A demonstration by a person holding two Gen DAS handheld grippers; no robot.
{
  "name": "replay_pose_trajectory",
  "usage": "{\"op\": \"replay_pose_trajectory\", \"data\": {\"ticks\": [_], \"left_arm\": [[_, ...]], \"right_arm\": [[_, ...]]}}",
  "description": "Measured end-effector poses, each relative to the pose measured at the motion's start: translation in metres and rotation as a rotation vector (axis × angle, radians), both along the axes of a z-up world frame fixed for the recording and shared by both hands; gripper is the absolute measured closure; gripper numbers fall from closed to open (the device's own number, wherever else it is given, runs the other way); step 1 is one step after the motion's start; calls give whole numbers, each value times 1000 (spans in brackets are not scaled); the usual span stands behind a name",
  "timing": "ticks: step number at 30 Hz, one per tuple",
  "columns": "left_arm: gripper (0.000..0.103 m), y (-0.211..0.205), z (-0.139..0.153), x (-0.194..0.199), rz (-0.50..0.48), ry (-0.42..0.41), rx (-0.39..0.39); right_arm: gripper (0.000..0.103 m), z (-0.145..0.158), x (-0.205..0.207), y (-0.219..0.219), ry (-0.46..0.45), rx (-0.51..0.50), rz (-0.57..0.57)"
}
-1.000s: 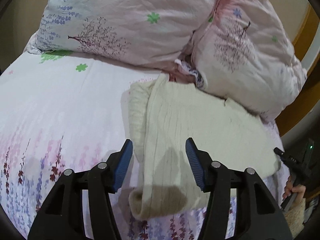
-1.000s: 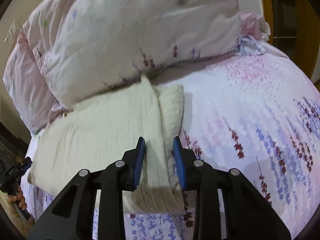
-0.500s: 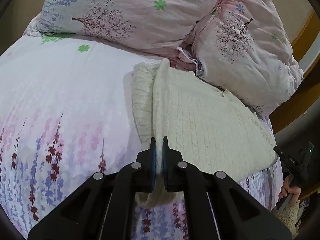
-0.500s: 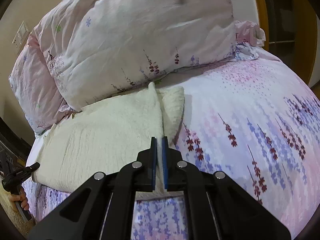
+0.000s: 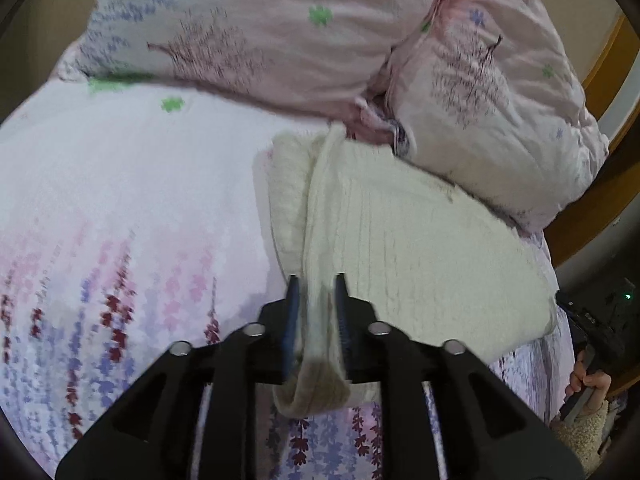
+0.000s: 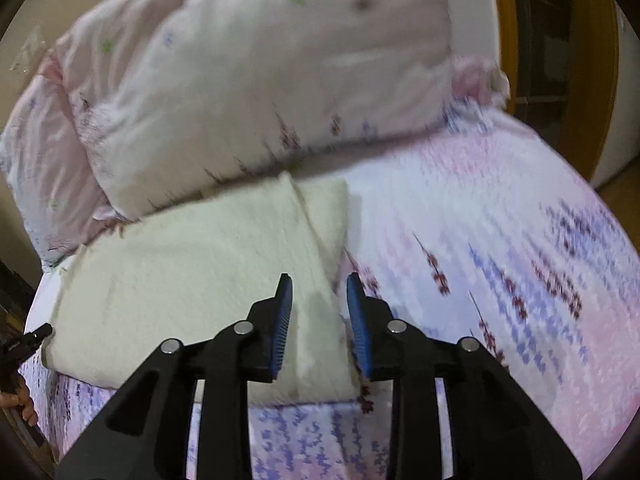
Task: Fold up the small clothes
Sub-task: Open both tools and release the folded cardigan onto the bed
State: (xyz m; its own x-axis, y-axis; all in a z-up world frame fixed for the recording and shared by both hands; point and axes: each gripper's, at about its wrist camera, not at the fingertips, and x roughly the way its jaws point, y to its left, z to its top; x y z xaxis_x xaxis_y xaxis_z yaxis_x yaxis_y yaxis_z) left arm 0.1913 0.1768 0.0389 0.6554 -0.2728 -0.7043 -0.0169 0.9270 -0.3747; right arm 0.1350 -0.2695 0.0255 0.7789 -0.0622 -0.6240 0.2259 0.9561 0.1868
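Note:
A cream knit sweater (image 5: 420,248) lies folded on the flowered bedsheet (image 5: 120,208), with a sleeve strip along its left edge. My left gripper (image 5: 317,316) is partly open, its jaws a small gap apart around the sweater's near cuff edge, which hangs between them. In the right wrist view the sweater (image 6: 200,264) lies left of centre. My right gripper (image 6: 319,312) is open, its jaws standing over the sweater's near right edge.
Two pink flowered pillows (image 5: 280,32) (image 5: 492,92) lie against the sweater's far side; they show in the right wrist view too (image 6: 248,80). A wooden bed frame (image 5: 596,184) runs at the right. The other gripper and hand (image 5: 592,372) show at the bed's edge.
Both grippers were shut half a second ago and have now opened. The left one has loosened around the cuff edge; the right one has let go of the sweater's edge.

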Motion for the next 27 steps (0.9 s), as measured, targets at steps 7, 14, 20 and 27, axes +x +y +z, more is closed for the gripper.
{"op": "replay_pose_trajectory", "data": {"ticks": [7, 14, 20, 27], "left_arm": [[56, -31, 14, 6, -53, -78, 58], [56, -51, -16, 28, -78, 8, 122], [40, -27, -9, 17, -37, -30, -9], [32, 22, -21, 25, 102, 11, -197]], "right_arm": [[74, -1, 24, 46, 26, -53, 153], [72, -29, 52, 52, 150, -163, 142], [62, -6, 50, 61, 111, -62, 160], [58, -2, 66, 107, 96, -75, 267]]}}
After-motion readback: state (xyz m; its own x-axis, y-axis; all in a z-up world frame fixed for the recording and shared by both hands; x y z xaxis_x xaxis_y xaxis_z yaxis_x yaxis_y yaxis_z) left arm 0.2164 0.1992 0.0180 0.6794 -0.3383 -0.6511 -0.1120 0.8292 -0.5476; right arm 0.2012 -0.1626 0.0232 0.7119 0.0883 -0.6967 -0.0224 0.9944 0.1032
